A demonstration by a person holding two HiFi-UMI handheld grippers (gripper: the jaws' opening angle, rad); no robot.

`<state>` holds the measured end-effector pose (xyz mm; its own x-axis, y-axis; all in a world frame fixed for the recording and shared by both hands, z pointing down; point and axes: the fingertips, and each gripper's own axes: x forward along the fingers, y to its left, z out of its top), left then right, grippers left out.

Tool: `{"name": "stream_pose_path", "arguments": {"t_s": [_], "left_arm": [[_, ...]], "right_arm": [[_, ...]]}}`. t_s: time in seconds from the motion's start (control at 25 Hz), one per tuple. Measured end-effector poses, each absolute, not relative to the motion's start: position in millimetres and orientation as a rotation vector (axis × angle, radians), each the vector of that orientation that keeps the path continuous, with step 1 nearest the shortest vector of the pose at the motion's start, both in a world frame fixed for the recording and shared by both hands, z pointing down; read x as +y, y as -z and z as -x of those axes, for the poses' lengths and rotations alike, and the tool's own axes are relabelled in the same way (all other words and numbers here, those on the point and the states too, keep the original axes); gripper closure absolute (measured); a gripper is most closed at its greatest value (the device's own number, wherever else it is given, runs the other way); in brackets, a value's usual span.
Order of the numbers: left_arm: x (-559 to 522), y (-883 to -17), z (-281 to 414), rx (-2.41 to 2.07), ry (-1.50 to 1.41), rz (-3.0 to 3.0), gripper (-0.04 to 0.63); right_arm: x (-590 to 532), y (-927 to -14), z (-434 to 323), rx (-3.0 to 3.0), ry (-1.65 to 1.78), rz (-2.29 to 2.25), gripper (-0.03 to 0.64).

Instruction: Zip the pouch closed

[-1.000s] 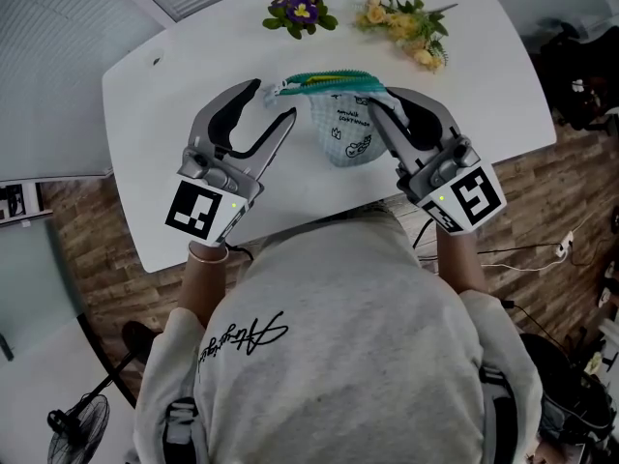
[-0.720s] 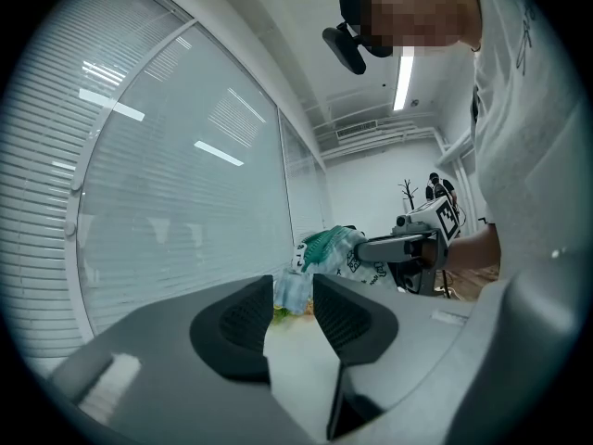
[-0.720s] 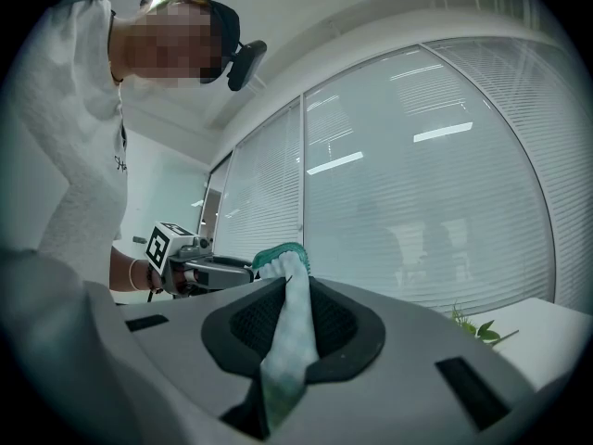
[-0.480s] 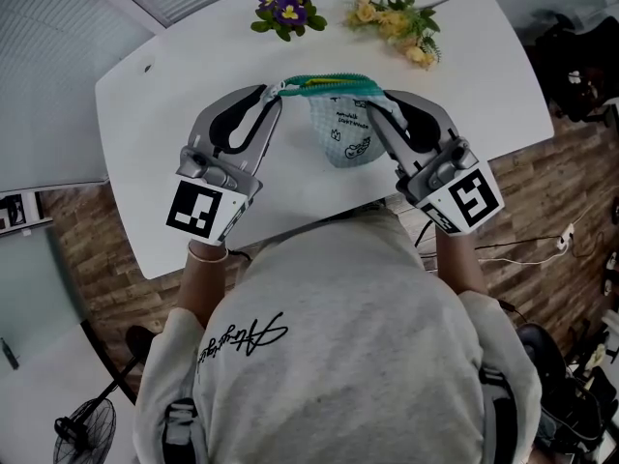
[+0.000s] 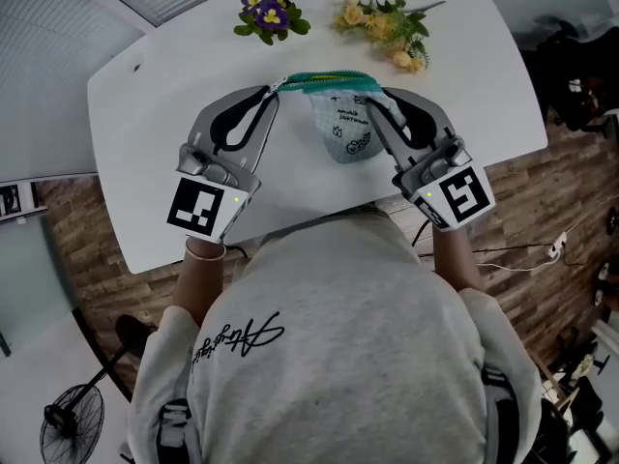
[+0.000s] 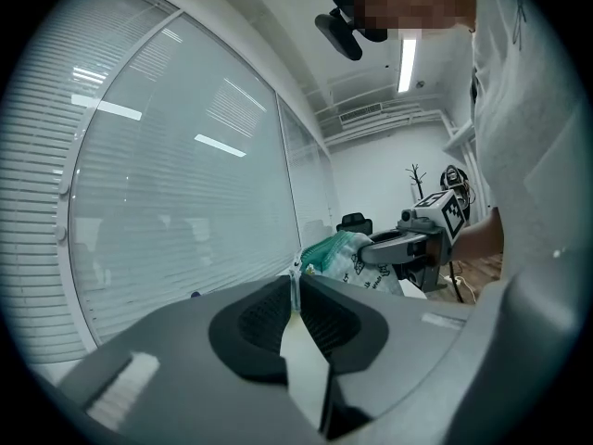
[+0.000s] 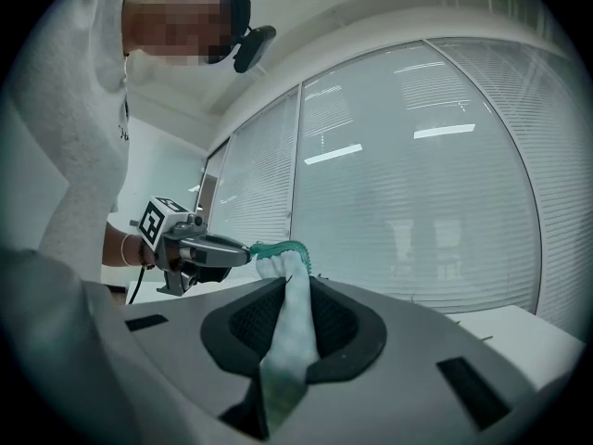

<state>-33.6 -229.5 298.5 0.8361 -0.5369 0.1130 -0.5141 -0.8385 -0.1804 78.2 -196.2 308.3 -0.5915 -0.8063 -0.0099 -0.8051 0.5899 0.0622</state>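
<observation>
A white printed pouch (image 5: 345,131) with a teal zip (image 5: 324,78) hangs above the white table (image 5: 145,133), held between both grippers. My left gripper (image 5: 275,89) has just been closing and is now shut on the thin pale zip pull (image 6: 295,297) at the zip's left end. My right gripper (image 5: 373,102) is shut on the pouch's fabric (image 7: 289,327) at the right end. In the left gripper view the pouch (image 6: 345,254) shows past the jaws with the right gripper (image 6: 408,245) on it. The teal zip (image 7: 283,247) arcs toward the left gripper (image 7: 202,248) in the right gripper view.
A purple flower bunch (image 5: 268,14) and a yellow flower spray (image 5: 387,27) lie at the table's far side. The table's near edge runs just in front of the person's body. A fan (image 5: 68,423) stands on the floor at the lower left, and cables (image 5: 532,254) trail at the right.
The left gripper's jaws were open beside the pouch; they have come in to the zip's left end and closed on the pull. The right gripper keeps its grip.
</observation>
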Motion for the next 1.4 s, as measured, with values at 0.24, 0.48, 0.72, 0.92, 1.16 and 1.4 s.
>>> {"name": "stream_pose_path", "arguments": {"t_s": [0.24,0.48,0.72,0.92,1.16,1.4], "left_arm": [[-230,-303,15,0.904,0.252,2.87,0.568],[-229,-307,5,1.0,0.293,2.832,0.568],[-222,-308,-2,1.122,0.272,2.807,0.568],[-219,-311,2,1.237,0.303,2.78,0.568],[-205,-316,-9,1.236,0.321,2.775,0.568],[-186,-326,-50,1.169,0.326,2.79,0.568]], "right_arm": [[-207,-326,-99,-2.72,0.039,-1.347,0.51],[-202,-335,-114,-2.747,-0.022,-1.205,0.446],[-196,-325,-127,-2.789,0.007,-1.141,0.442],[-191,-317,-136,-2.883,-0.01,-1.081,0.443],[-193,-314,-142,-2.936,-0.037,-1.06,0.464],[-186,-297,-128,-2.984,0.024,-0.937,0.482]]}}
